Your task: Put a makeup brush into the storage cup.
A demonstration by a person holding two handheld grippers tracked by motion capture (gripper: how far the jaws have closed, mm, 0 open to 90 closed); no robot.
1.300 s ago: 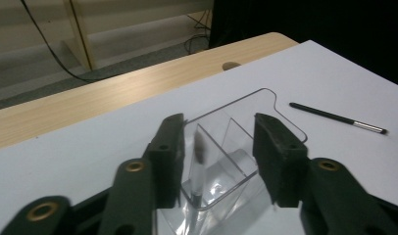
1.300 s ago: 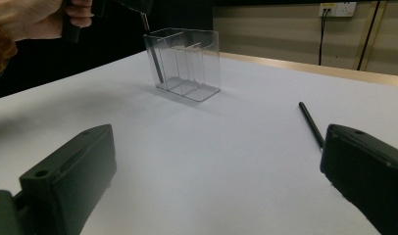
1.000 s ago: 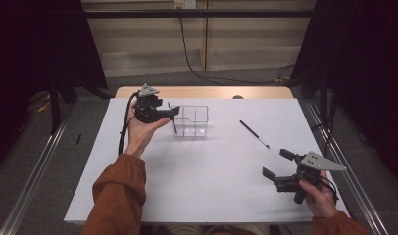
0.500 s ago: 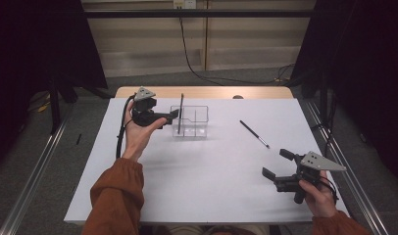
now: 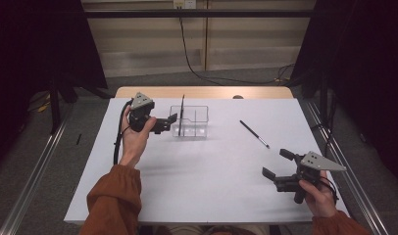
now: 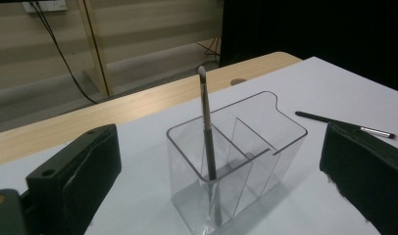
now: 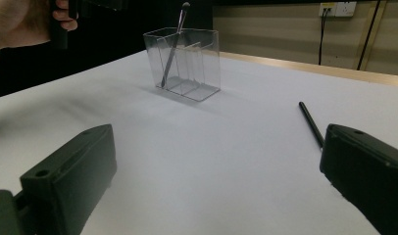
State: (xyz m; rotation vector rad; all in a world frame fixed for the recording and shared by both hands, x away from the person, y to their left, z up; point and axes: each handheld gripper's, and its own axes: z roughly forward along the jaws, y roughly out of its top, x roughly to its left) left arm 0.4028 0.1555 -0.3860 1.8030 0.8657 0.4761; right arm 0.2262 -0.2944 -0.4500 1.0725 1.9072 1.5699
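Brush (image 6: 207,142) stands in the clear holder (image 5: 189,122), in the end compartment nearest the left claw (image 5: 168,122), leaning slightly, tip up above the rim. Holder sits upright on the white counter (image 5: 202,186), toward its far side. Left claw is just beside the holder, jaws level and spread wide; they have just been opening, with nothing between the pads. In the left gripper view the holder stands ahead between the two jaws, clear of both. A second brush (image 5: 254,134) lies flat on the counter, well apart from the holder on its right. Right claw (image 5: 278,164) is held low at the near right corner, jaws apart, empty.
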